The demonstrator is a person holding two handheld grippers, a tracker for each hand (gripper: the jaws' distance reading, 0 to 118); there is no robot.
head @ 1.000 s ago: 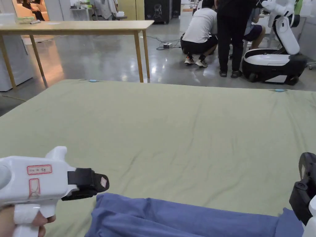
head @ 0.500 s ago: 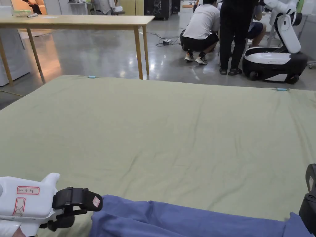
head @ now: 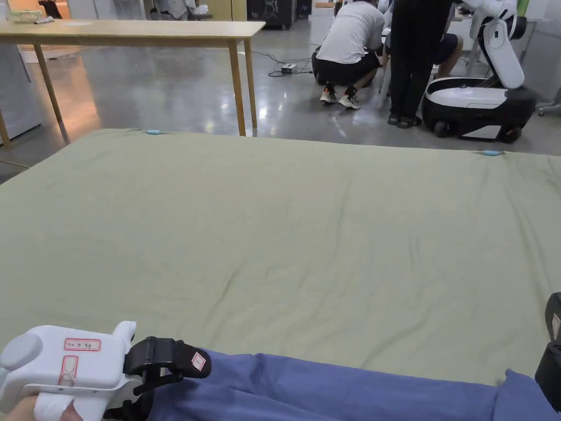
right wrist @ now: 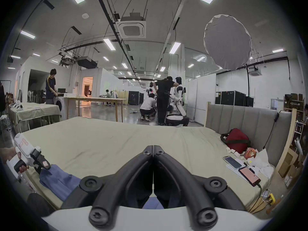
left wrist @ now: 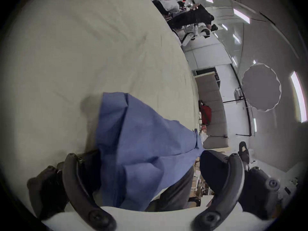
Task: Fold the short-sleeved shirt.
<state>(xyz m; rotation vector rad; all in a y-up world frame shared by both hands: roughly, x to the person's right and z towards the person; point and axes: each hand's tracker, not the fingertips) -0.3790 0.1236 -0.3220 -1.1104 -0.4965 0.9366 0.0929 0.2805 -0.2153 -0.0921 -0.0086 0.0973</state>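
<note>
A blue short-sleeved shirt (head: pixel 328 392) lies bunched along the near edge of a bed with an olive-green sheet (head: pixel 285 219). My left gripper (head: pixel 170 383) is at the shirt's left end. In the left gripper view its jaws (left wrist: pixel 152 156) stand wide open, with blue cloth (left wrist: pixel 141 143) running between them and neither jaw pressing on it. My right gripper (head: pixel 552 351) is at the shirt's right end, where the cloth rises to a small peak. In the right gripper view its jaws (right wrist: pixel 153 147) are shut tip to tip, with blue cloth under their roots. That view also shows the left gripper (right wrist: pixel 42 165) over the shirt's (right wrist: pixel 56 179) corner.
Beyond the bed stand a wooden table (head: pixel 137 33), a crouching person (head: pixel 350 44), a standing person (head: pixel 413 55) and a white wheeled robot (head: pixel 482 104). At the bed's right are a grey headboard (right wrist: pixel 246 118), a red bag (right wrist: pixel 236 141) and two phones (right wrist: pixel 232 162).
My left gripper has dropped and moved right, so its open jaws now straddle the shirt's left end. The right gripper has stayed at the shirt's right end. The head camera tilted down slightly.
</note>
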